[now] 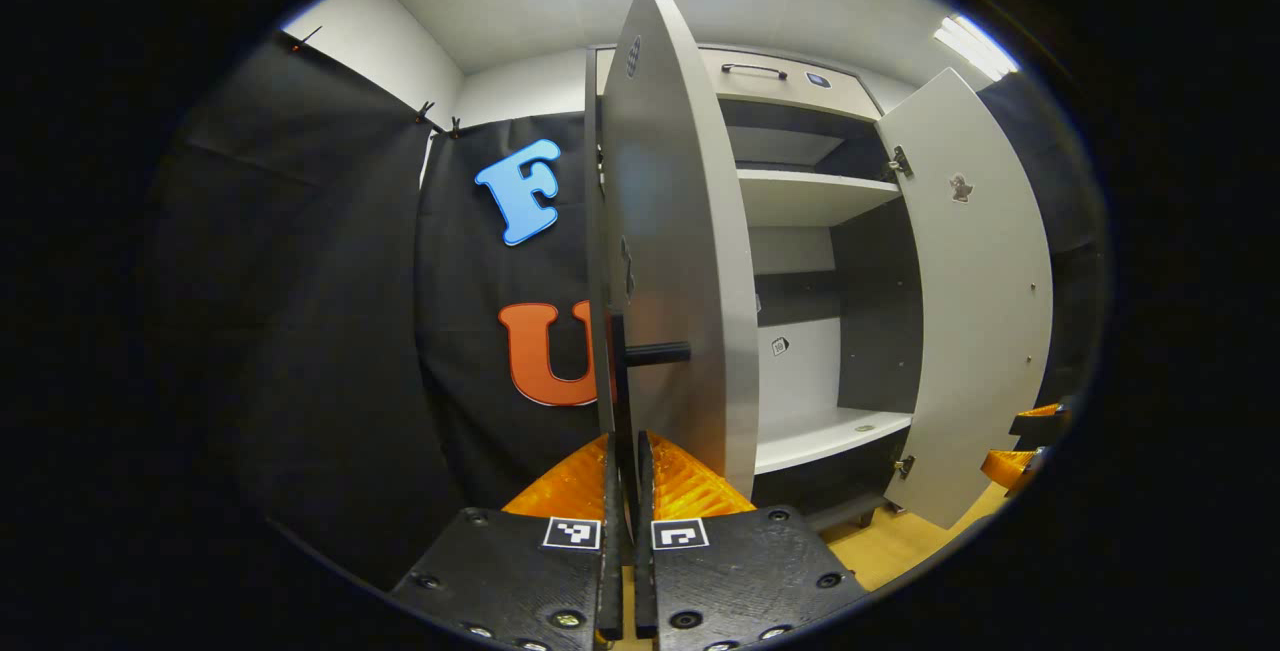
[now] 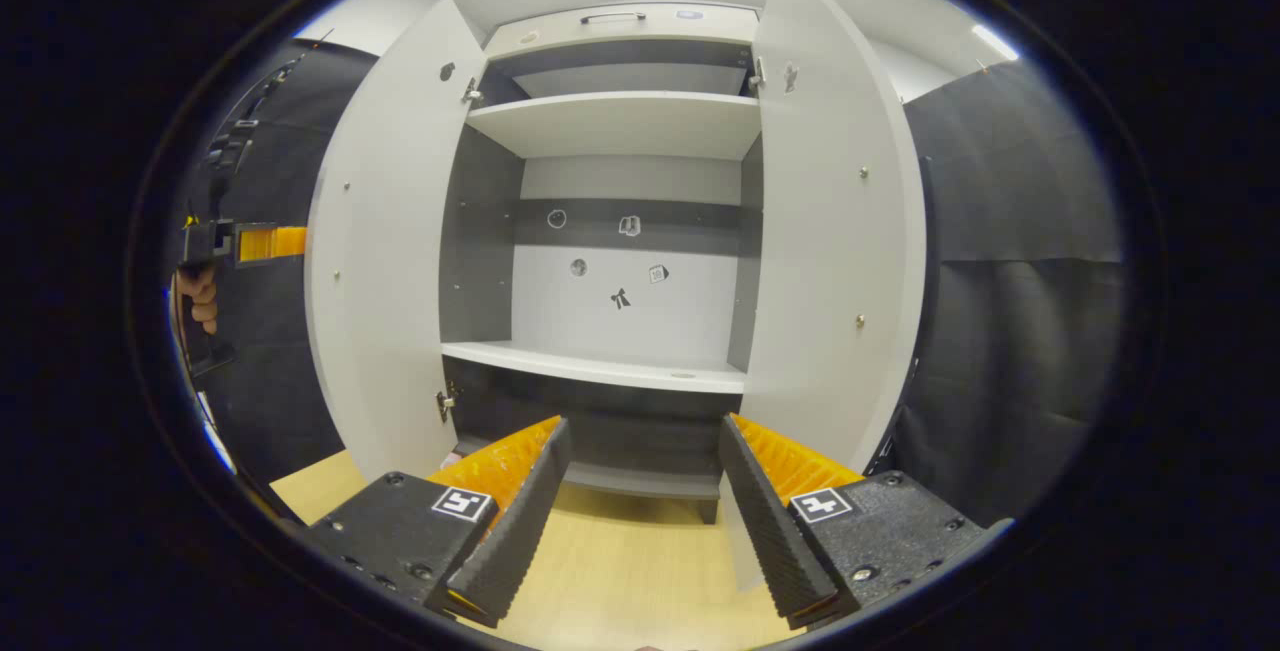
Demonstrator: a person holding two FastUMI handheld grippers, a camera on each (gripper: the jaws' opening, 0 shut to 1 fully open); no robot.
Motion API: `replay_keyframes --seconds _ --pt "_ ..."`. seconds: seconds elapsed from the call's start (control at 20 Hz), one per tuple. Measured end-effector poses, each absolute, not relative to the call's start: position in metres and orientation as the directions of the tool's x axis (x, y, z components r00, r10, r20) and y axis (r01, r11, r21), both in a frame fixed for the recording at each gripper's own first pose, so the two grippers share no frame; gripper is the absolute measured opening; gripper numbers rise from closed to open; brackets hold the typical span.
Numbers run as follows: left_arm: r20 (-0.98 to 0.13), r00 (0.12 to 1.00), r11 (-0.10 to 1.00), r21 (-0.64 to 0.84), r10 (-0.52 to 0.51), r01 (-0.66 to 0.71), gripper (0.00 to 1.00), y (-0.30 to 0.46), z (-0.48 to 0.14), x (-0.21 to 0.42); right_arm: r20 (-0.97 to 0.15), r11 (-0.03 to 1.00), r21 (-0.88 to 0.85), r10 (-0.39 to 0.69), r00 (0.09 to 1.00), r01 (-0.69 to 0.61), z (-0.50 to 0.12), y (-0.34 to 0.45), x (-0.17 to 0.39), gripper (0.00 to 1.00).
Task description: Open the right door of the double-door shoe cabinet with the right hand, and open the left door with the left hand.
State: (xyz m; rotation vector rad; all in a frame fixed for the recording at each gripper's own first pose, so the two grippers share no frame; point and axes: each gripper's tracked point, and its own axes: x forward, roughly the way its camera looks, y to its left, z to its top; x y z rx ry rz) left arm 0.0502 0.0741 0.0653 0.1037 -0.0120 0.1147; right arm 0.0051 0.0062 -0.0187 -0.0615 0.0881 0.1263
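The shoe cabinet (image 2: pixel 620 126) stands with both doors swung wide. In the left gripper view the left door (image 1: pixel 680 231) shows edge-on, and my left gripper (image 1: pixel 627 451) is shut on its black bar handle (image 1: pixel 655 353). The right door (image 1: pixel 975 301) hangs open farther off. In the right gripper view my right gripper (image 2: pixel 640 441) is open and holds nothing, facing the bare shelves between the left door (image 2: pixel 385 251) and the right door (image 2: pixel 835 231). The other gripper (image 2: pixel 240 243) and a hand (image 2: pixel 200 296) show beyond the left door.
A top drawer (image 2: pixel 612 18) with a dark handle sits above the shelves. Small stickers dot the cabinet's back panel (image 2: pixel 620 271). The floor (image 2: pixel 620 571) is light wood. Black cloth walls (image 2: pixel 1010 311) close in on both sides.
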Motion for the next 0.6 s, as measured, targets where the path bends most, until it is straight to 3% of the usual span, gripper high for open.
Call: replay_keyframes --seconds 0.15,0.25,0.4,0.6 --pt "0.02 0.986 0.981 0.091 0.168 -0.169 0.01 0.11 0.063 0.048 -0.097 0.991 -0.052 0.121 0.988 -0.127 -0.021 0.007 0.005 0.94" --pt "0.019 0.994 0.993 0.022 0.112 -0.113 0.0 0.111 0.061 0.05 -0.105 0.991 -0.057 0.111 0.988 -0.117 -0.023 0.004 0.004 0.94" --pt "0.017 0.998 0.996 0.065 0.062 -0.063 0.04 0.114 0.061 0.051 -0.105 0.992 -0.064 0.101 0.989 -0.108 -0.021 0.004 0.004 0.94" --pt "-0.005 0.997 0.99 0.122 0.076 -0.074 0.02 0.115 0.051 0.035 -0.097 0.992 -0.073 0.097 0.991 -0.104 -0.018 0.008 0.005 0.94"
